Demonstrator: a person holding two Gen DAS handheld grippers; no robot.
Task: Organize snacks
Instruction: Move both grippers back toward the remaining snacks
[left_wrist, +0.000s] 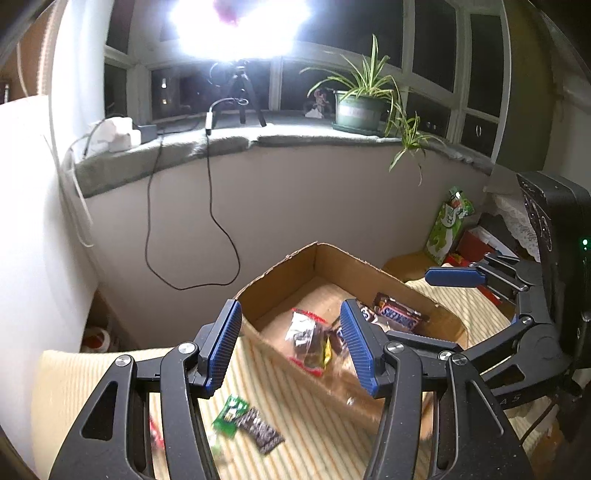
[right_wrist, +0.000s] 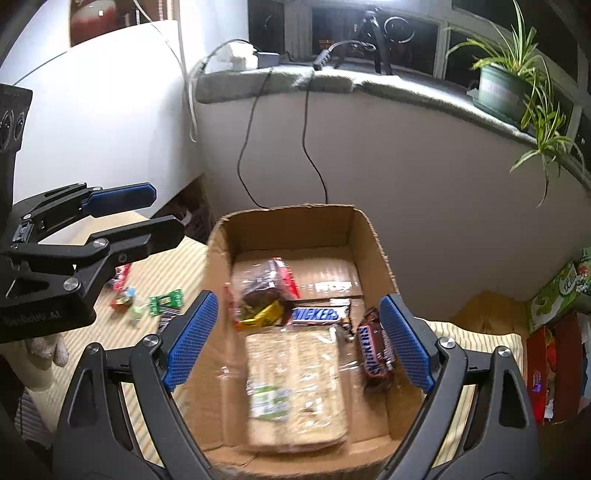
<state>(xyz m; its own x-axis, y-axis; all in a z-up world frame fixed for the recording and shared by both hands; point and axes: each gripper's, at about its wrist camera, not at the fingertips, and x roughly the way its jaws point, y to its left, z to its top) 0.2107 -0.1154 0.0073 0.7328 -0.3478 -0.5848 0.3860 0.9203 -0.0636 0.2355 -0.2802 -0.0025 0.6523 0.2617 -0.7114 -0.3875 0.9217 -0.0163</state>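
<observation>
An open cardboard box stands on a striped cloth. It holds a clear pack of dark snacks, two Snickers bars, and a large flat pale cracker pack. My right gripper is open and empty above the box. My left gripper is open and empty, above the box's near left wall. Small loose snacks, a green pack and a dark bar, lie on the cloth left of the box. They also show in the right wrist view.
A grey window ledge carries a potted plant, a tripod lamp and cables hanging down the wall. A green snack bag and red boxes stand right of the box. A white wall panel is on the left.
</observation>
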